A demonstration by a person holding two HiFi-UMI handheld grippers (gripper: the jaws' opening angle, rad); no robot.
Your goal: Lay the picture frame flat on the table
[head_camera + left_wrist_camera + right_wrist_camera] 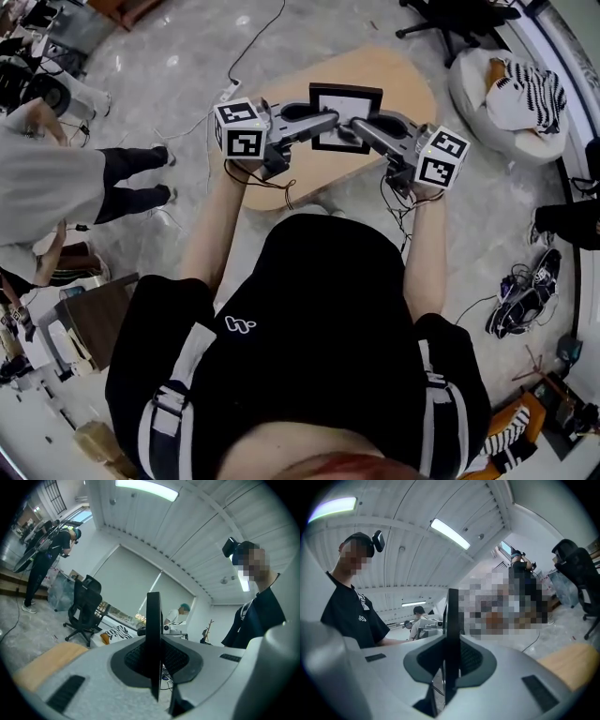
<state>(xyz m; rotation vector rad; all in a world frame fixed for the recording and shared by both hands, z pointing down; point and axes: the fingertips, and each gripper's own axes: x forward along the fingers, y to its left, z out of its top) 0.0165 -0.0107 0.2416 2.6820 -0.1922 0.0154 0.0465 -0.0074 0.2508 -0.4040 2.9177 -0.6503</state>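
Observation:
The picture frame (346, 103) has a black border and a white middle. It hangs over the far part of the light wooden table (403, 80), its face turned toward the person holding it. My left gripper (328, 119) is shut on its left side and my right gripper (362, 128) is shut on its right side. In the left gripper view the picture frame (153, 620) shows edge-on as a black bar pinched between the pads of the left gripper (155, 662). The right gripper view shows the same: the picture frame (452, 616) stands clamped in the right gripper (450, 663).
A white beanbag (487, 98) with a striped cloth lies right of the table. A black office chair (457, 19) stands behind it. People stand at the left (66, 183). Cables and shoes (520, 300) lie on the marble floor.

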